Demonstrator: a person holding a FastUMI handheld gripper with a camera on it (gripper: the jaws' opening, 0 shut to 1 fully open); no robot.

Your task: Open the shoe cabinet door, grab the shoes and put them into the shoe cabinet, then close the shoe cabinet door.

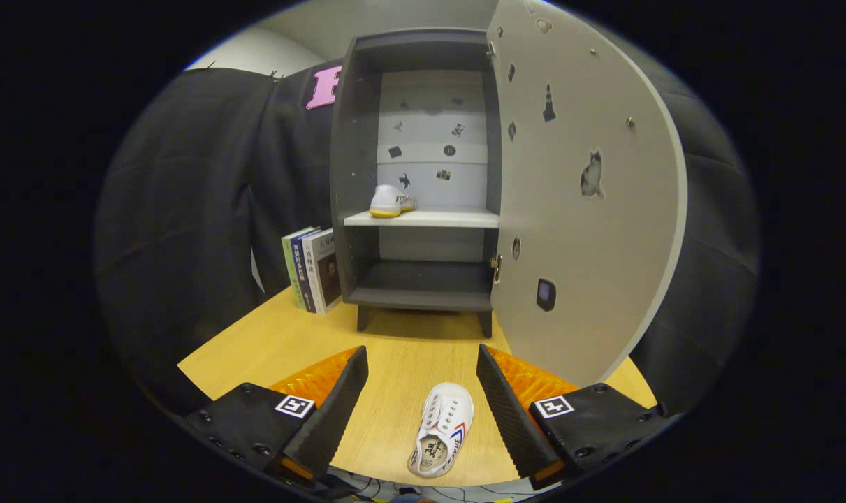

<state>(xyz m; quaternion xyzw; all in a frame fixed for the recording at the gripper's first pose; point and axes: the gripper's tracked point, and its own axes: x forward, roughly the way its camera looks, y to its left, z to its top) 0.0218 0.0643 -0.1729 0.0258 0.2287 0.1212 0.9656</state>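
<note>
Between the spread fingers of the hand-held gripper (423,363) lies a shoe (442,437).

Cabinet (423,175) open (one shoe (392,201) shelved), other shoe (442,439) outside

Three upright books (313,269) stand on the wooden table (269,349).
</note>
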